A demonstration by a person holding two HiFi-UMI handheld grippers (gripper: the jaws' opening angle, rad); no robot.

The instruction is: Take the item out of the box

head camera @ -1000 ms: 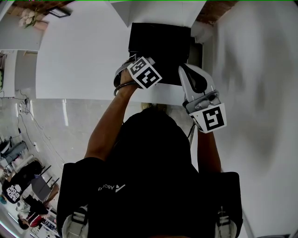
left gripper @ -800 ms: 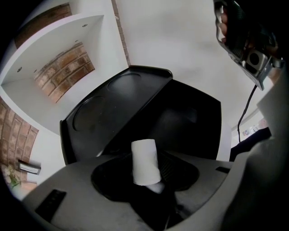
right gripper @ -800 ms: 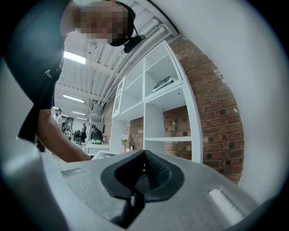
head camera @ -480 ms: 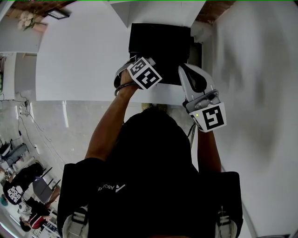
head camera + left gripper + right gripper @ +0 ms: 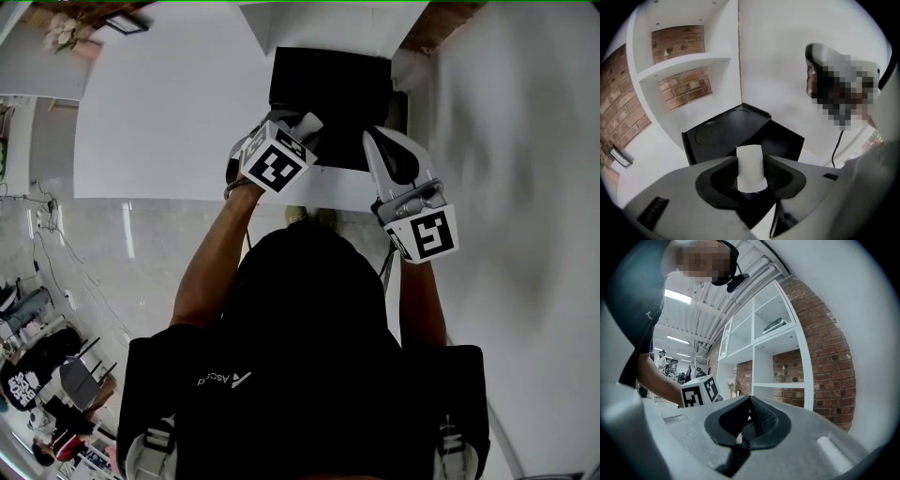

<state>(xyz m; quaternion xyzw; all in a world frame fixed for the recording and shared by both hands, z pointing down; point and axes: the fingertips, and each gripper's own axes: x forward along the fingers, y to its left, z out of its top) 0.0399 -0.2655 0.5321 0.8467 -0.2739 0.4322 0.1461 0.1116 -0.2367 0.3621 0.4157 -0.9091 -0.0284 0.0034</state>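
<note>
The black box [image 5: 330, 89] stands open on the white table [image 5: 169, 122], its lid tipped back [image 5: 724, 130]. A short white roll [image 5: 750, 168] sits upright between the pads of my left gripper [image 5: 750, 172], which has just been closing and now presses on the roll. In the head view the left gripper [image 5: 302, 128] hangs over the box's near left edge, and the roll's [image 5: 309, 121] end pokes out beyond it. My right gripper [image 5: 394, 150] rests level at the box's near right corner. Its tips meet with nothing between them [image 5: 750, 401].
A white shelf unit [image 5: 783, 343] with a brick back rises behind the table. A dark cable [image 5: 836, 147] hangs at the right of the left gripper view. The left gripper's marker cube [image 5: 698, 391] shows in the right gripper view. People stand far off on the floor [image 5: 37, 375].
My left gripper has risen from the box's near edge with the white roll in it, and its marker cube has turned. The right gripper has stayed where it was.
</note>
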